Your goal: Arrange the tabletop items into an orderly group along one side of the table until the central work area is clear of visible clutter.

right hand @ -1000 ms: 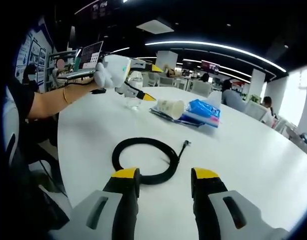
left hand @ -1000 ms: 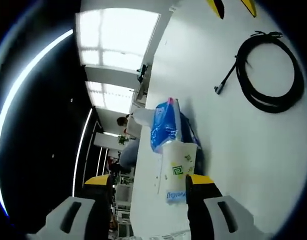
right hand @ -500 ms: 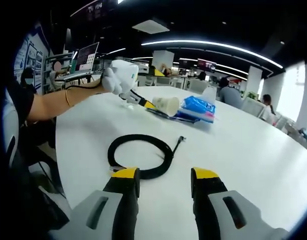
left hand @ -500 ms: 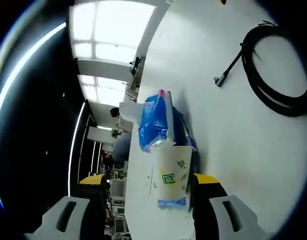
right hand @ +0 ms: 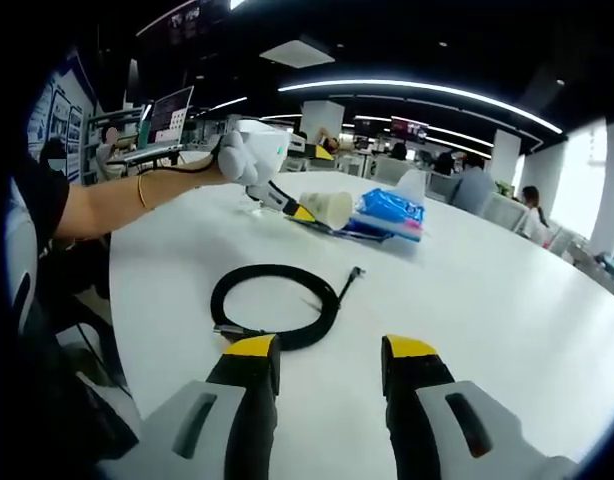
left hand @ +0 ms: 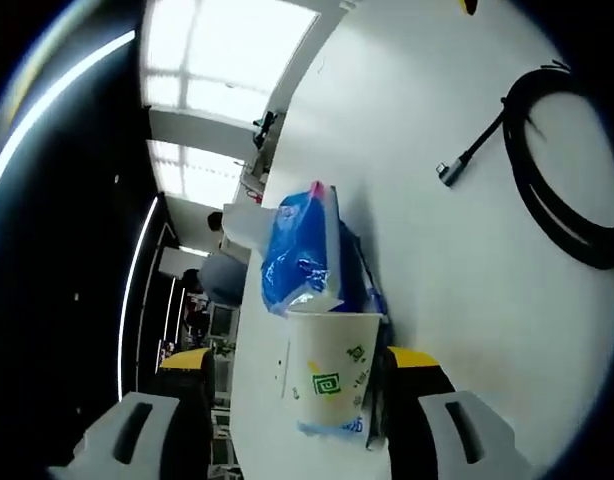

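Note:
A white paper cup [left hand: 327,375] with a green logo lies on its side on the white table [left hand: 467,300], between the wide-apart jaws of my left gripper [left hand: 302,365], which is open. Just past the cup lies a blue tissue packet [left hand: 302,250] on a dark sheet. In the right gripper view, a gloved hand [right hand: 249,150] holds that left gripper [right hand: 299,208] at the cup [right hand: 327,208], beside the blue packet [right hand: 387,212]. My right gripper [right hand: 330,350] is open and holds nothing, just short of a coiled black cable [right hand: 272,305].
The black cable [left hand: 572,170] also lies to one side of the cup in the left gripper view. The person's bare forearm [right hand: 107,205] reaches over the table's left edge. Seated people and desks fill the background beyond the table [right hand: 507,300].
My left gripper has moved in on the cup, which now sits larger and deeper between its jaws. The right gripper has stayed almost still and open.

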A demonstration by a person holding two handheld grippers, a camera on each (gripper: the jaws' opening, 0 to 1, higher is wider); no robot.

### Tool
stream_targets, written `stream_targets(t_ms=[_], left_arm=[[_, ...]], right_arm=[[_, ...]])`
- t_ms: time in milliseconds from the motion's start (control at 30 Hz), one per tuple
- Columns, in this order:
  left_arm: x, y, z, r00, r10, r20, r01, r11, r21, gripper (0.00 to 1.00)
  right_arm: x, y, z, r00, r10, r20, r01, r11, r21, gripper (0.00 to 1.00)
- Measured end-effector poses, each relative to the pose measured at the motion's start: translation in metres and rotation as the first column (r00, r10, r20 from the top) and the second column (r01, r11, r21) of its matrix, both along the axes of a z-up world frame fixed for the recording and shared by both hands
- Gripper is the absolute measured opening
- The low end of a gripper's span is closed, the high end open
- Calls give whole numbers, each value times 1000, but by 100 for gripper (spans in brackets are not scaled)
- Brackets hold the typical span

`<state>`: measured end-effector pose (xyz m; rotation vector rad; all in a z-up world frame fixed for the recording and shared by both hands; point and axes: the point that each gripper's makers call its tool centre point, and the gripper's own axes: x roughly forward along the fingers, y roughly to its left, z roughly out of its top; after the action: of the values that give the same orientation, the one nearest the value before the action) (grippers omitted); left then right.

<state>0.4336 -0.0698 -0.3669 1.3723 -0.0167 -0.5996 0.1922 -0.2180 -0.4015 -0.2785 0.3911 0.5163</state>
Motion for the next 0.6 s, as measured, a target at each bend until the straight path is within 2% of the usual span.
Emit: stream_targets(t_ms=[133,200,267,300,400,600], left_arm=[[-3,-3,-8,999,-5,-52,5,1000,4,65],[-2,-4,-14,996,-2,-88,1,1000,-4,54],[0,-3,-19,993,15,-114,-15,1000,-3,40],[0,-2,-21,992,20,-128,-21,1000,-4,37],[1,-2,-26,990,16,-143,-17,1000,-4,36],[-2,-2,-31,991,10,-133,-7,1000,25,36]], right_arm=[[-1,-3,0,1000,-5,0,5,1000,1,39],[-2,-4,0,1000,-8,1,8,1000,1,39],[-3,-5,0,1000,-11,2,11,1000,1,39],[-3,-6,0,1000,-13,1,13,1000,1,39],[-5,-7,-2,1000,-12,-4,12,1000,-6,39],[-6,-10,-1,1000,-22,0,22,1000,-1,39]])
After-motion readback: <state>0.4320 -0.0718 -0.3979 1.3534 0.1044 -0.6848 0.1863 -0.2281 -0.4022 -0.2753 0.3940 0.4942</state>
